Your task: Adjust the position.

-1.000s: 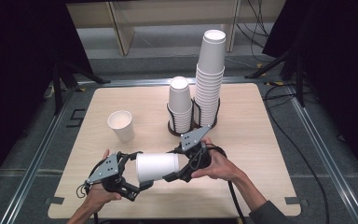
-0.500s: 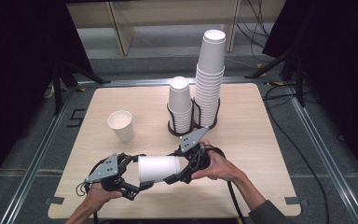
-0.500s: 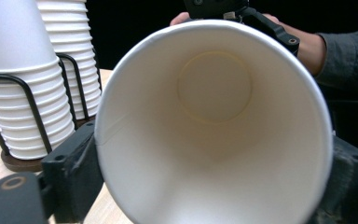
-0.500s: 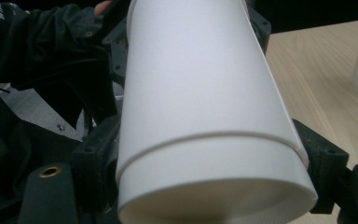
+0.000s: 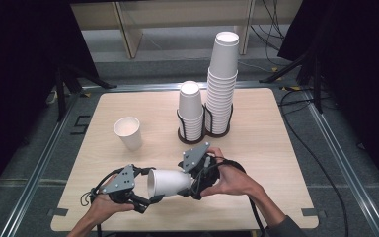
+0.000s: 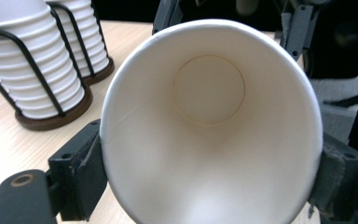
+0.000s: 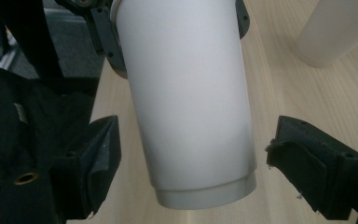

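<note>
A white paper cup [image 5: 170,181] lies on its side in the air above the table's near edge, between my two grippers. My left gripper [image 5: 150,190] is shut on its rim: the pads press both sides of the mouth [image 6: 209,130], and the jaws have just been closing with the cup between them. In the left gripper view I look straight into the cup. My right gripper [image 5: 192,182] is at the cup's base and is open. In the right gripper view its jaws [image 7: 203,161] stand apart from the cup wall [image 7: 191,107] with a gap on each side.
One loose paper cup [image 5: 128,132] stands upright at mid-left of the wooden table [image 5: 276,148]. Behind the grippers, a short cup stack [image 5: 191,111] and a tall one [image 5: 222,84] sit upside down in black wire holders. Cables trail off to the right.
The left jaws have closed onto the cup's rim. The right gripper has shifted slightly at the cup's base. The cup stays sideways between the two hands.
</note>
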A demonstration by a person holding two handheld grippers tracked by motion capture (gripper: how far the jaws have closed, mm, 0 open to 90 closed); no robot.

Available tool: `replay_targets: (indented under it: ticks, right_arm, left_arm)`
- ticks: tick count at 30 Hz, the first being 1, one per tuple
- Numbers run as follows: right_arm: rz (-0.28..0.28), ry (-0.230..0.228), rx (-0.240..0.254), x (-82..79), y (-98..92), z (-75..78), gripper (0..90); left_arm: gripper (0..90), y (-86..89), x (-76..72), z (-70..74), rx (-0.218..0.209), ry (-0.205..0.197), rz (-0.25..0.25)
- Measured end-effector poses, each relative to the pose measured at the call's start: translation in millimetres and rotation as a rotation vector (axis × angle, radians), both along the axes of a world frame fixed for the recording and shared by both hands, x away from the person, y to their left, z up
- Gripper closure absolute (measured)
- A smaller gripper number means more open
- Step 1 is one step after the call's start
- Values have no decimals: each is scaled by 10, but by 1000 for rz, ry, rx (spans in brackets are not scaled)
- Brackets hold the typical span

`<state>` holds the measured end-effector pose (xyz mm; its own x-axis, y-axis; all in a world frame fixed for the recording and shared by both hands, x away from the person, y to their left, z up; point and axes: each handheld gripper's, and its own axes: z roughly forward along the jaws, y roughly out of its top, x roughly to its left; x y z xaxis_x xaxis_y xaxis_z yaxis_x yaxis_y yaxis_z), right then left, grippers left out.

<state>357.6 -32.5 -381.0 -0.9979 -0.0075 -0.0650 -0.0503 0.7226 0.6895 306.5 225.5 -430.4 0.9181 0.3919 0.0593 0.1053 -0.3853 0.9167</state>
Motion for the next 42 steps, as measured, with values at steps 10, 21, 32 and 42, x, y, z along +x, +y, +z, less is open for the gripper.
replay_targets:
  ticks: [10, 21, 32, 42]
  right_arm:
    - [29, -29, -52, -56, 170, -108, 158]
    - [77, -56, -112, -126, 365, -240, 184]
    - [95, 14, 13, -33, 235, -240, 221]
    - [44, 84, 121, 37, 64, -167, 225]
  left_arm:
    - [141, -78, -66, 25, 97, -13, -3]
    - [139, -129, -115, 49, 105, -31, -29]
    - [96, -30, -54, 23, -94, -13, -46]
    - [125, 74, -45, 82, -228, -16, 12]
